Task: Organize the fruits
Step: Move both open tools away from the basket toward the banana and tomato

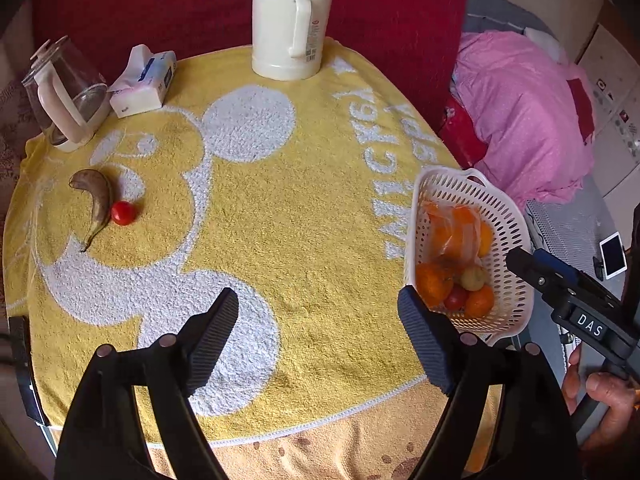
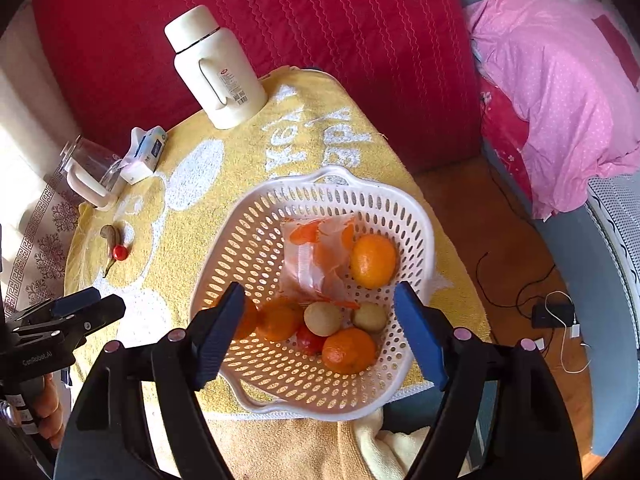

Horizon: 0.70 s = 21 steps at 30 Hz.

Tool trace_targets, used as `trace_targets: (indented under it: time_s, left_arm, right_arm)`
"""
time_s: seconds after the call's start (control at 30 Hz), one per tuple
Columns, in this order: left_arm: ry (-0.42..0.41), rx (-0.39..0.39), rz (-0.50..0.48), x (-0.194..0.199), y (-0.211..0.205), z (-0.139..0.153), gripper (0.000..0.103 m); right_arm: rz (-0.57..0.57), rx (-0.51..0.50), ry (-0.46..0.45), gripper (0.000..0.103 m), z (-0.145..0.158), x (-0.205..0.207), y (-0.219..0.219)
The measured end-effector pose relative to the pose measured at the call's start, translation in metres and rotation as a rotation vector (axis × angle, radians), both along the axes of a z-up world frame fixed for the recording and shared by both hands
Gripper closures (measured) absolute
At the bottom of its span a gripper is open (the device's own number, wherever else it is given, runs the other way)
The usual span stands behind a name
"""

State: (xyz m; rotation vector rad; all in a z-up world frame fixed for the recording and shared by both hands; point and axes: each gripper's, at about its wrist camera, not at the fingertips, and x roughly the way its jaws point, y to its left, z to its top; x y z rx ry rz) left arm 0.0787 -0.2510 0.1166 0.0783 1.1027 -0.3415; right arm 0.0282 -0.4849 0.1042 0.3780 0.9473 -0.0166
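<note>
While hovering over the yellow towel on the worktop, left gripper spread wide, nothing between the pads, just towel underneath. Far left: glass kettle and tissue pack side by side near the back edge. A bit closer in, on the left part of the towel: one very brown banana with a small red tomato touching its inner curve. Back middle: cream thermos, upright, handle facing the camera.

Over on the right edge of the worktop: white perforated basket, already loaded with oranges, a couple of pale round fruits, something red tucked underneath, plus a clear bag with orange stuff inside. Right gripper parked just above the basket's near side, also wide open, holding nothing, fruit showing in the gap between the fingers. Further right, off the worktop: pink bedding, and cables and a charger on the floor.
</note>
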Motion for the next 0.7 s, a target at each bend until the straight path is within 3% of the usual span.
trace_targets:
  time_s: [0.7]
  left_arm:
    - [-0.041, 0.102, 0.115, 0.013, 0.08, 0.006, 0.018]
  right_arm:
    - [0.134, -0.036, 0.006, 0.022, 0.004, 0.045, 0.083]
